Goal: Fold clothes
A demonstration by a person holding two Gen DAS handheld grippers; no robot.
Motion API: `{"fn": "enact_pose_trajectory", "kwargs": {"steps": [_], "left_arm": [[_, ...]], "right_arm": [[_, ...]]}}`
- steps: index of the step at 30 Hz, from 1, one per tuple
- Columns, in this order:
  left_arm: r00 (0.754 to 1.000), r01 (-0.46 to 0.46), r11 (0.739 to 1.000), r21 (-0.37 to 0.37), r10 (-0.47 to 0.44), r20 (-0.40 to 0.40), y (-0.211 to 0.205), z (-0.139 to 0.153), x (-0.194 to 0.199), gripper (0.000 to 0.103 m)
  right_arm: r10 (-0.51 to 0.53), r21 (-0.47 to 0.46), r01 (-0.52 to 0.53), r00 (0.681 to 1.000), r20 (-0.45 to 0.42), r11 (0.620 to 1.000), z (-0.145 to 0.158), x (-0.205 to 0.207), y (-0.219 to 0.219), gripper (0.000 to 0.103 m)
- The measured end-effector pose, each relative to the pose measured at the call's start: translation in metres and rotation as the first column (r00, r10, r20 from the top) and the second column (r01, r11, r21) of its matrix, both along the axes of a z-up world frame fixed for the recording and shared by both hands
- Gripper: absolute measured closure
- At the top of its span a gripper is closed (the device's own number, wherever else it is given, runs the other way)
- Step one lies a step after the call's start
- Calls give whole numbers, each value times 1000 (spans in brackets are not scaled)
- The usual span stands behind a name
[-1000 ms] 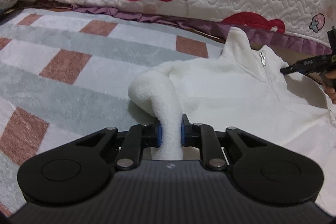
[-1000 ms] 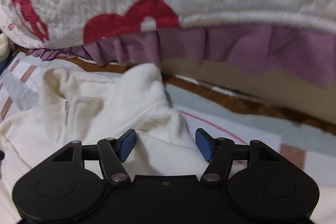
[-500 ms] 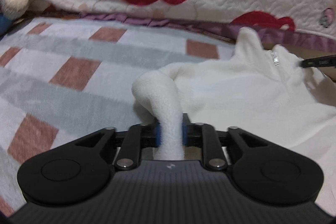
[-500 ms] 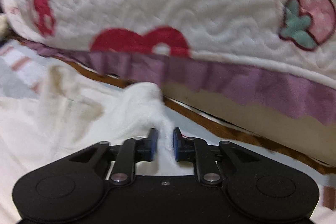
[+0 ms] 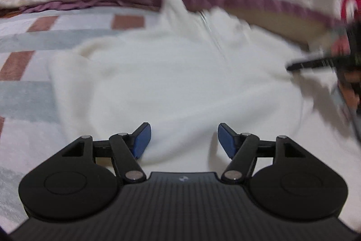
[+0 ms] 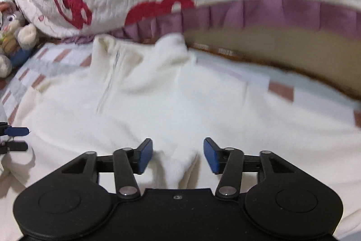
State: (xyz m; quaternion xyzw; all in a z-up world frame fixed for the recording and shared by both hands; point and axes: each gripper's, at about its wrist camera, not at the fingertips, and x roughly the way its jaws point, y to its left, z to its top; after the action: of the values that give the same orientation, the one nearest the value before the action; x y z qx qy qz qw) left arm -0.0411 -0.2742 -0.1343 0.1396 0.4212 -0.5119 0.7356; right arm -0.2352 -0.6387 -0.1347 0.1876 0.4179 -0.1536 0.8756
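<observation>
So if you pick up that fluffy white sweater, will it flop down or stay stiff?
The white sweater would probably flop: it lies in soft rumples on the rug. Its fuzzy pile likely grips well rather than slipping. It looks light, though that's a guess.

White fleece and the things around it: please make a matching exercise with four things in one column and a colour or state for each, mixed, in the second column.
Things:
1. fleece pullover
2. left hand-held gripper
3. quilt frill
4. plush toy

Colour or state:
A. purple
B. open, holding nothing
C. grey, beside the rug
D. white, spread flat on the rug

Pairs: 1-D, 2-B, 3-A, 4-C
</observation>
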Motion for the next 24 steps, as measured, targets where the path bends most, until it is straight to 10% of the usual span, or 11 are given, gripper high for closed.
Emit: {"fn": "enact_pose_trajectory", "kwargs": {"steps": [5, 7, 10, 13, 18, 24], "left_arm": [[995, 60, 995, 84, -67, 79, 21, -3, -28, 37], [994, 61, 994, 95, -70, 90, 29, 0, -31, 37], [997, 45, 995, 93, -51, 65, 35, 3, -30, 37], [999, 45, 996, 75, -45, 6, 41, 2, -25, 37], [997, 71, 995, 72, -68, -33, 46, 3, -25, 37], [987, 21, 999, 42, -14, -159, 66, 13, -18, 37]], "right_arm": [[-104, 51, 102, 994, 27, 993, -17, -7, 0, 31], [-40, 2, 40, 998, 44, 999, -17, -8, 11, 69], [-2, -114, 11, 997, 82, 993, -3, -7, 26, 76], [-35, -192, 60, 991, 131, 980, 14, -2, 28, 76], [-1, -305, -13, 999, -45, 952, -11, 28, 34, 69], [-12, -345, 25, 999, 39, 938, 11, 13, 68, 53]]}}
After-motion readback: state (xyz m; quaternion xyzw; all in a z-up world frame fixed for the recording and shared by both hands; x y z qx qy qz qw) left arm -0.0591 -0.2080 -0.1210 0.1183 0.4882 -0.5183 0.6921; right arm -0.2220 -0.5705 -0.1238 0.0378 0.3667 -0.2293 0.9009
